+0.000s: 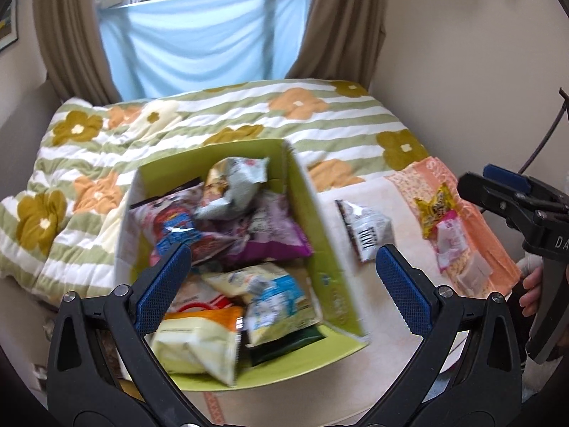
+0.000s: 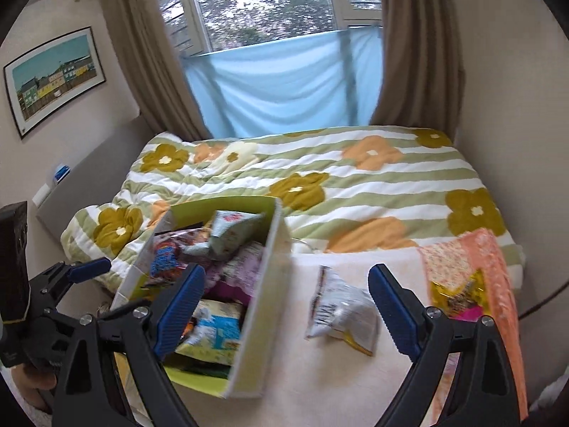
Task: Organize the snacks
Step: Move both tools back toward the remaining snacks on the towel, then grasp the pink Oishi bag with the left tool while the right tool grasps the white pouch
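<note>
A lime-green cardboard box sits on the bed, filled with several snack bags. It also shows in the right wrist view. My left gripper is open and empty above the box's near half. A white and black snack bag lies on the cream blanket right of the box; in the right wrist view the bag lies between my open right gripper's fingers, below them. A yellow snack bag and a pink packet lie on the orange towel. The right gripper appears at the left view's right edge.
The bed carries a green-striped flowered quilt. A cream blanket and an orange towel cover its near part. A wall stands to the right, curtains and a window behind. A grey headboard is at left.
</note>
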